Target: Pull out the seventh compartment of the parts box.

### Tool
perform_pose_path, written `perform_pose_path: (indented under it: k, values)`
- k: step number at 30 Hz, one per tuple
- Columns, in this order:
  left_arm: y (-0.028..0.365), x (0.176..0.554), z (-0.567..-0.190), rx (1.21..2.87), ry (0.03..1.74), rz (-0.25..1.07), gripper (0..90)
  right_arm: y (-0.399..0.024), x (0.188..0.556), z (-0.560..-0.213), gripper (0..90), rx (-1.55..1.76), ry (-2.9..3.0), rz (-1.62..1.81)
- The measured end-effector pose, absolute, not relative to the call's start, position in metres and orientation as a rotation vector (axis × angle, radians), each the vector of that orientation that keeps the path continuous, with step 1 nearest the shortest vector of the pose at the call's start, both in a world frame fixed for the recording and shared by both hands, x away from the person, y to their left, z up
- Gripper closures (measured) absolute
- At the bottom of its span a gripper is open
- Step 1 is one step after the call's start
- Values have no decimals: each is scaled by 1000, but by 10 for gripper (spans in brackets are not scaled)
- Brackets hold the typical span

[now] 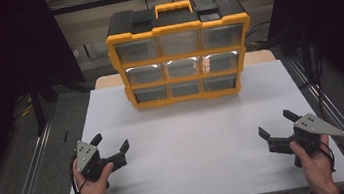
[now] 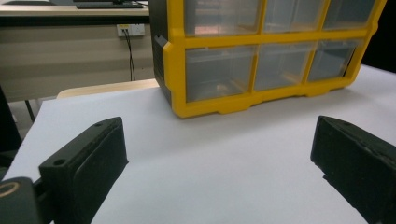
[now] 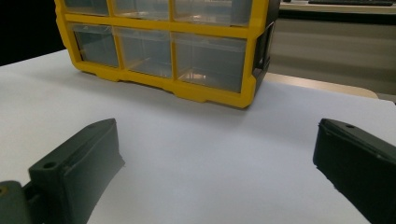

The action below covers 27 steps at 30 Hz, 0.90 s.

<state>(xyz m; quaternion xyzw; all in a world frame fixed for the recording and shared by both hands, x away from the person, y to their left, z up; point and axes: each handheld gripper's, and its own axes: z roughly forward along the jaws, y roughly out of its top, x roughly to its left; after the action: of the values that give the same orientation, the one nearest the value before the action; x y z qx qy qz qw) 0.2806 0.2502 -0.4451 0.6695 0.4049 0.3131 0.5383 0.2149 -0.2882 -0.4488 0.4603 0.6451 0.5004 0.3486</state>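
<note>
A yellow and black drawer cabinet [image 1: 180, 50] with clear plastic drawers in three rows stands upright at the back middle of the white table [image 1: 201, 143]. All its drawers look closed. My left gripper [image 1: 110, 143] rests near the front left of the table, open, with nothing between its jaws. My right gripper [image 1: 275, 123] sits near the front right, also open and empty. In the left gripper view the cabinet [image 2: 266, 56] stands ahead beyond my left gripper [image 2: 219, 154]. The right gripper view shows the cabinet [image 3: 163, 46] ahead and left of my right gripper [image 3: 215, 158].
Metal rails [image 1: 337, 120] run along both sides of the table. Behind the cabinet is a beige wall with a power socket [image 2: 130, 30] and a cable. Dark curtains hang on both sides. Bare white tabletop lies between the grippers and the cabinet.
</note>
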Motion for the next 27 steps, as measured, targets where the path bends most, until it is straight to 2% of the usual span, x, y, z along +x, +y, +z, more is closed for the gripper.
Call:
perform_pose_path:
  k: [21, 27]
  values:
    - [236, 292, -448, 1634, 948, 708, 40, -289, 215, -449, 1, 1195, 1671, 1311]
    - [232, 299, -449, 1649, 925, 777, 39, -289, 215, -449, 0, 1189, 1670, 1316]
